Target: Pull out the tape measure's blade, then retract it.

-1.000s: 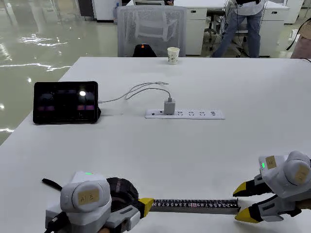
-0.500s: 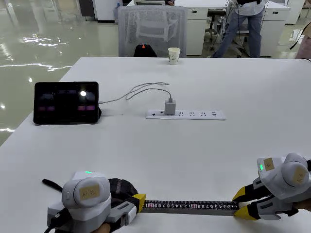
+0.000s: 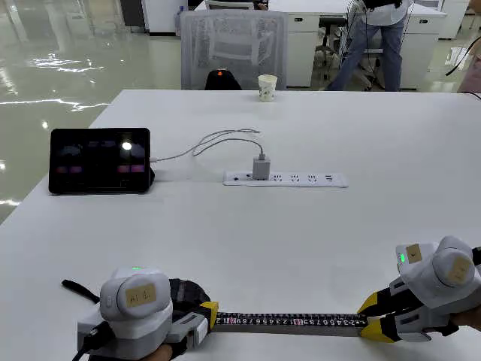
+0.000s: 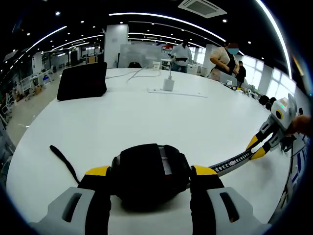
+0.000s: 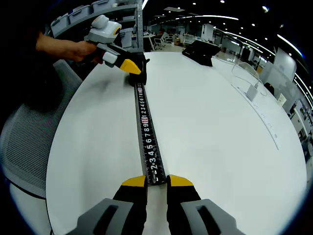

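Near left of the tabletop (image 3: 301, 233): we note the left gripper (image 3: 204, 322) with its jaws clamped on either side of the black tape measure case (image 4: 149, 169), which sits on the surface with its strap (image 4: 62, 161) lying off to the left. From the case the blade (image 3: 289, 321) runs rightward, low along the tabletop with its numbers up, to the right gripper (image 3: 372, 320), whose jaws are narrowed onto the blade's end. Farther back we log a tablet (image 3: 99, 159), a power strip (image 3: 285, 178) and a paper cup (image 3: 267, 86).
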